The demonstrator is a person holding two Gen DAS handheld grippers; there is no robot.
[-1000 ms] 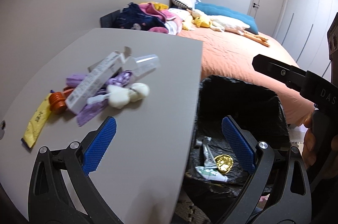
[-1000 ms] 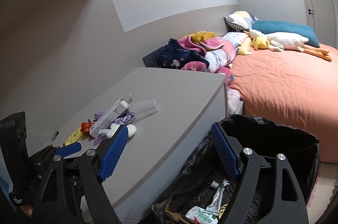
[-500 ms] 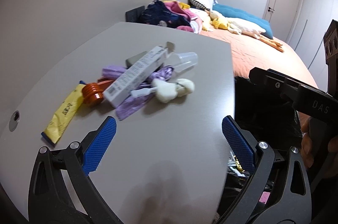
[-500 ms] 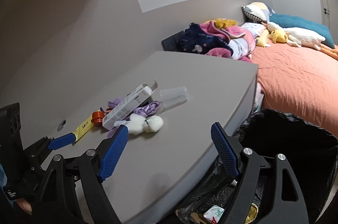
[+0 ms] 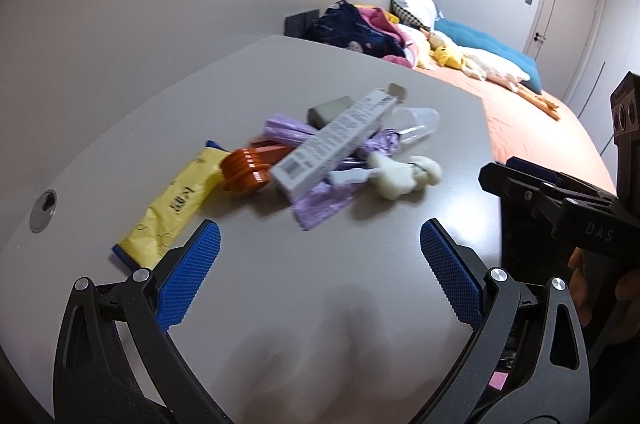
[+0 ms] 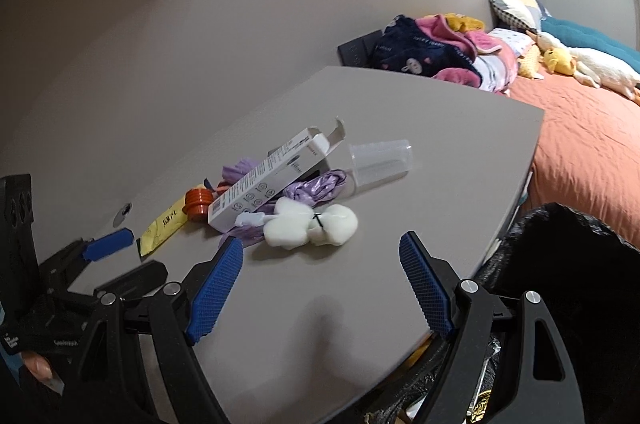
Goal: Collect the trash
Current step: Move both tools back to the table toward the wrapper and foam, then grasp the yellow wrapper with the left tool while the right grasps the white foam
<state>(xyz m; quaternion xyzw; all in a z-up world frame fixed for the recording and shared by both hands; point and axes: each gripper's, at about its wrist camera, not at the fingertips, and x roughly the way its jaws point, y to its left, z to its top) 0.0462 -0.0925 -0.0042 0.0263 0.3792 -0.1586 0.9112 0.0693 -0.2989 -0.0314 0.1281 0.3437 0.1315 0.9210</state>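
Note:
A heap of trash lies on the grey table (image 5: 320, 304): a long white carton (image 5: 336, 140) (image 6: 272, 180), a yellow wrapper (image 5: 176, 204), an orange ribbed cap (image 5: 244, 170), purple plastic (image 5: 320, 200), white foam lumps (image 5: 404, 176) (image 6: 308, 220) and a clear cup (image 6: 380, 160). My left gripper (image 5: 316, 272) is open and empty, just short of the heap. My right gripper (image 6: 320, 284) is open and empty, also near the heap, and shows at the right of the left wrist view (image 5: 552, 192). The black-lined bin (image 6: 568, 264) stands at the table's right edge.
A bed with an orange cover (image 6: 592, 144), a pile of clothes (image 6: 432, 52), pillows and a plush duck (image 5: 480, 64) lies beyond the table. A round cable hole (image 5: 43, 204) sits in the table at the left. Walls close the left and back.
Both grippers have swung left from over the bin to over the table and come closer to the trash heap. Both stay open and empty.

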